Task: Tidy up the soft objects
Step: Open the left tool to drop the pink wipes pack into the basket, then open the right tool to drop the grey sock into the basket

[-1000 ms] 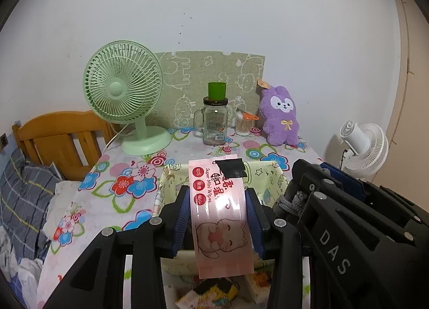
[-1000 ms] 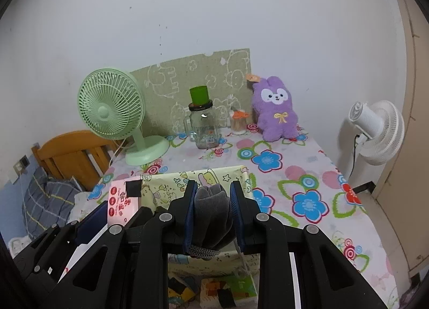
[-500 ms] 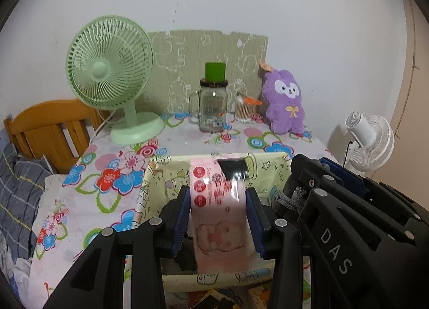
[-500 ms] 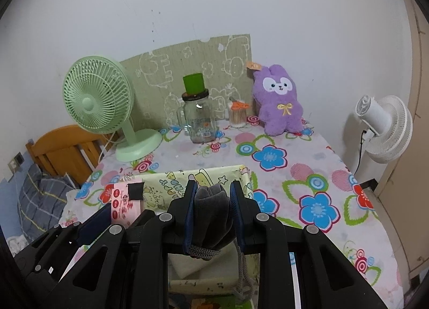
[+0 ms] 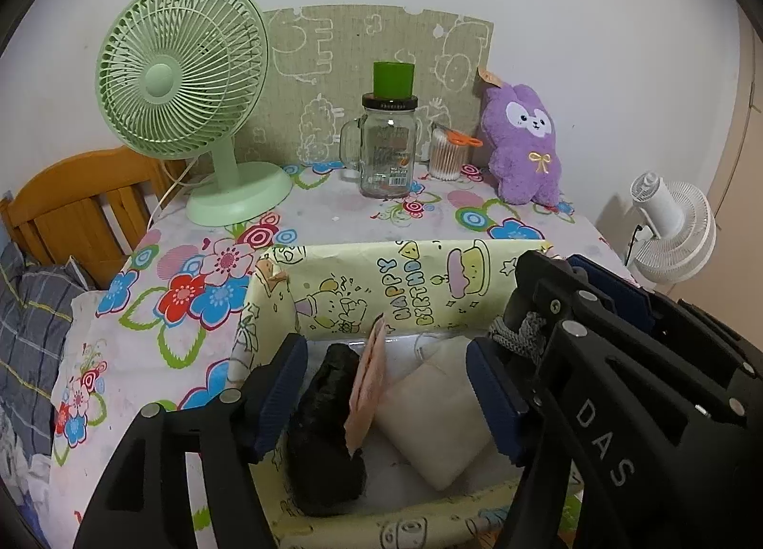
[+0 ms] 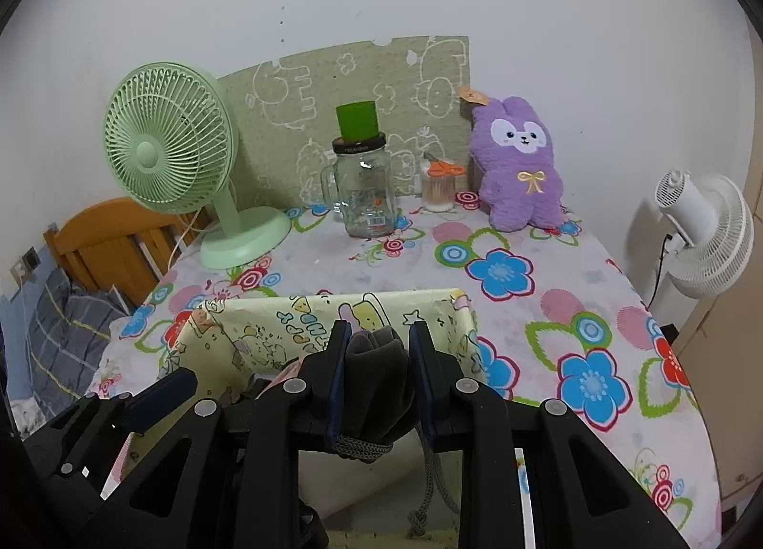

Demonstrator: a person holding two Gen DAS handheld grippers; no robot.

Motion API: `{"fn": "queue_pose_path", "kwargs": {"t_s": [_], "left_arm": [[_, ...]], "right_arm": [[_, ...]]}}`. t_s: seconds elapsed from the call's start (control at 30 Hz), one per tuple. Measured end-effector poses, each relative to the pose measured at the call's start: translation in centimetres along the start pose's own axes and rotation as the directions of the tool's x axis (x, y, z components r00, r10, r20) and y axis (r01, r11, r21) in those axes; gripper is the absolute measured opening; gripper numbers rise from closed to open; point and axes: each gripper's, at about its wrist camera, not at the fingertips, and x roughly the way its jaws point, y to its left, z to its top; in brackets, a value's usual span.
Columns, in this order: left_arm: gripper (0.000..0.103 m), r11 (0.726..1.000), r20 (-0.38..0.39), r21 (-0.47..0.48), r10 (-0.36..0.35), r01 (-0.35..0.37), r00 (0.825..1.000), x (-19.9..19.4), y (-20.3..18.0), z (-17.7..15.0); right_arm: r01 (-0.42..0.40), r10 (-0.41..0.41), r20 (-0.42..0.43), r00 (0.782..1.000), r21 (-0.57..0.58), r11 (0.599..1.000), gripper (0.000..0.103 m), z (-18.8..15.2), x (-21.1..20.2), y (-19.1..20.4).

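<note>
A yellow cartoon-print box [image 5: 396,296] stands on the flowered table, also in the right wrist view [image 6: 267,325]. Inside it lie a black soft bundle [image 5: 324,425], a pink wipes pack [image 5: 367,382] standing on edge, and a white soft pack [image 5: 438,411]. My left gripper [image 5: 386,396] is open and empty over the box. My right gripper [image 6: 379,372] is shut on a dark grey knitted cloth [image 6: 376,372] with a dangling cord, held over the box's right side; it also shows in the left wrist view [image 5: 520,334].
At the table's back stand a green fan [image 5: 190,86], a glass jar with a green cap [image 5: 386,144], a cotton swab jar [image 5: 446,153] and a purple plush rabbit [image 5: 522,148]. A white fan [image 6: 706,234] stands right of the table; a wooden bed frame [image 5: 71,206] left.
My left gripper lowered into the box, opened and let go of the pink wipes pack, which now stands inside. My right gripper moved down closer to the box, still holding the grey cloth.
</note>
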Motion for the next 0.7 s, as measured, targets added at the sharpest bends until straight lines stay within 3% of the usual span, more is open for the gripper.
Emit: {"fn": "queue_pose_path", "kwargs": {"t_s": [0.57, 0.67, 0.7], "left_arm": [[0.081, 1.000, -0.009, -0.006, 0.018, -0.019, 1.000, 1.5, 0.5, 0.9], [0.083, 1.000, -0.010, -0.003, 0.018, -0.018, 1.000, 1.6, 0.4, 0.9], [0.083, 1.000, -0.009, -0.003, 0.015, -0.015, 1.000, 1.6, 0.4, 0.9]], "right_arm": [[-0.020, 0.019, -0.017, 1.000, -0.019, 1.000, 0.031, 1.0, 2.7, 0.5], [-0.036, 0.035, -0.041, 0.999, -0.020, 0.999, 0.040, 0.9, 3.1, 0.5], [-0.035, 0.034, -0.043, 0.999, -0.020, 0.999, 0.054, 0.9, 3.1, 0.5]]}}
